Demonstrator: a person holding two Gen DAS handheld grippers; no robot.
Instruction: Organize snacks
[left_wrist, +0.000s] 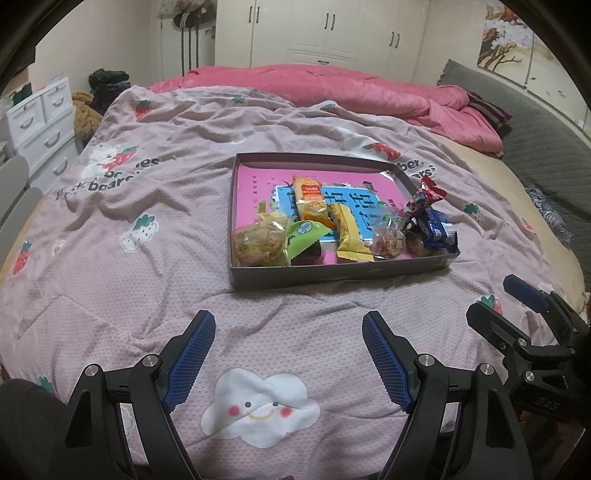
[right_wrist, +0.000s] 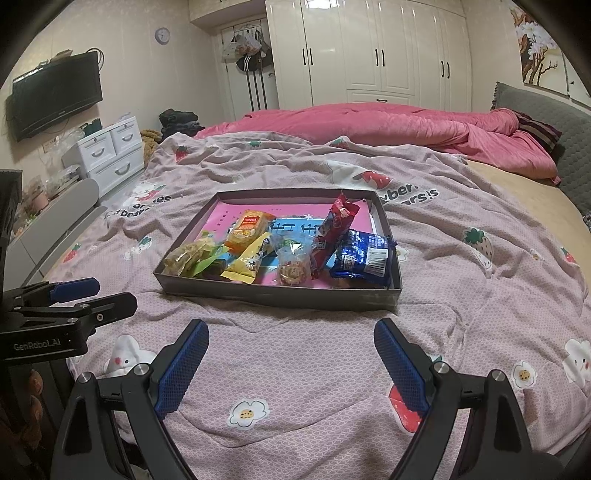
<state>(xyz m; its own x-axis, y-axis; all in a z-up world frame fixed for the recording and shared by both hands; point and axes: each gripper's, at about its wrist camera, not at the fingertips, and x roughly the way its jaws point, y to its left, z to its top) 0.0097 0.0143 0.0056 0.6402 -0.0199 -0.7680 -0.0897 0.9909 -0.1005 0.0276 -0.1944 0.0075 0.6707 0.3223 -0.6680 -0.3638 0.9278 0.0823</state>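
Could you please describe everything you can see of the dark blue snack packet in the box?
The dark blue snack packet is a glossy, crinkled wrapper with white print and a barcode label on its near end. It lies flat in the near right corner of the shallow dark box, against the right wall. The red packet leans beside it on its left. Neither tool touches it.

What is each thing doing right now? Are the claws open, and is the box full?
left claw: open, empty, over the blanket.
right claw: open, empty, over the blanket.
box: lidless, on the bed, snacks bunched at its near side.
blue packet: sealed, in the box's right corner.
wardrobe doors: shut.
TV: off.
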